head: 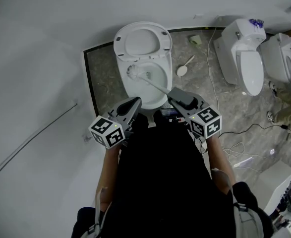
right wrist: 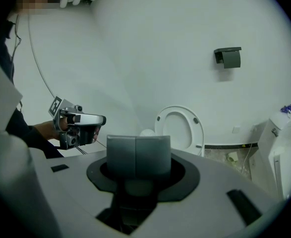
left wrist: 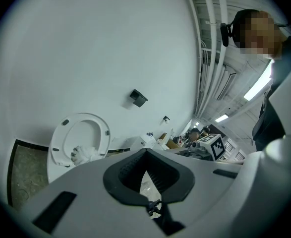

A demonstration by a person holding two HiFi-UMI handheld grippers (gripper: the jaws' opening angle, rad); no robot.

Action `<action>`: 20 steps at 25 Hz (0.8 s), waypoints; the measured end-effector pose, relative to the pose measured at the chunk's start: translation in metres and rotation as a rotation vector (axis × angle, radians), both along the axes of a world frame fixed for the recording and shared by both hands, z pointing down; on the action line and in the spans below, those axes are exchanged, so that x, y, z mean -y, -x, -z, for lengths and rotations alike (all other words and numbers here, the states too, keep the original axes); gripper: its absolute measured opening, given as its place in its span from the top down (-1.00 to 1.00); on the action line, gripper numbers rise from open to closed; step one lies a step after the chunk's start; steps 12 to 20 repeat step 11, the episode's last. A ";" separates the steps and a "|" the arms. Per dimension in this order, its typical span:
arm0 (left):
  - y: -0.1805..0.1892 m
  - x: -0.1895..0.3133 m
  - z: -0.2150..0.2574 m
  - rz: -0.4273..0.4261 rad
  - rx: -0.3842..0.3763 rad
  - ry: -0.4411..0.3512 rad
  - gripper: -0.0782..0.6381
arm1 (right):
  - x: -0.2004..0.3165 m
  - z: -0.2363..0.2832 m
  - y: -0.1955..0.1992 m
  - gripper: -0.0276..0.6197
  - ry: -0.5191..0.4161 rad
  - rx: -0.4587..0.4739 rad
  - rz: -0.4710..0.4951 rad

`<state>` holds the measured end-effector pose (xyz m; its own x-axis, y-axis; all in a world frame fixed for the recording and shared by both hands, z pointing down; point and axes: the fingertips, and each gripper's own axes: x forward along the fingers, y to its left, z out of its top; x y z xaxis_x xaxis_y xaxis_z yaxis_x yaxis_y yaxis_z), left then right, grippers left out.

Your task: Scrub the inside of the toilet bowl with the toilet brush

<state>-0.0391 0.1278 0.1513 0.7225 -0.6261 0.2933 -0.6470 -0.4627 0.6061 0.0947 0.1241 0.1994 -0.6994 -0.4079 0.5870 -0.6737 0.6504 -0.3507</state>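
While the person stands over it, one toilet bowl lies directly ahead with its seat raised against the white wall; two other toilets stand side by side well to the right, which makes three in all. There are two grippers. The left gripper is held low, just short of the bowl's near rim and pointing at it, its tongs drawn together at the tips with nothing between them. The right gripper points in from the right, its tongs clamped on the handle end of the single toilet brush. The brush has a thin pale handle that slants up and left across the bowl; its white bristle head sits inside the bowl at the far left, near the rim. A separate white long-handled item lies on the grey marbled floor just right of the bowl. Several thin cables trail across the floor at the right.
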 end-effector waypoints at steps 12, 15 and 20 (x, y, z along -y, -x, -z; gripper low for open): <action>-0.002 -0.003 -0.001 -0.005 0.004 -0.017 0.75 | 0.003 0.007 0.003 0.40 -0.032 0.007 -0.003; -0.002 -0.003 -0.001 -0.005 0.004 -0.017 0.75 | 0.003 0.007 0.003 0.40 -0.032 0.007 -0.003; -0.002 -0.003 -0.001 -0.005 0.004 -0.017 0.75 | 0.003 0.007 0.003 0.40 -0.032 0.007 -0.003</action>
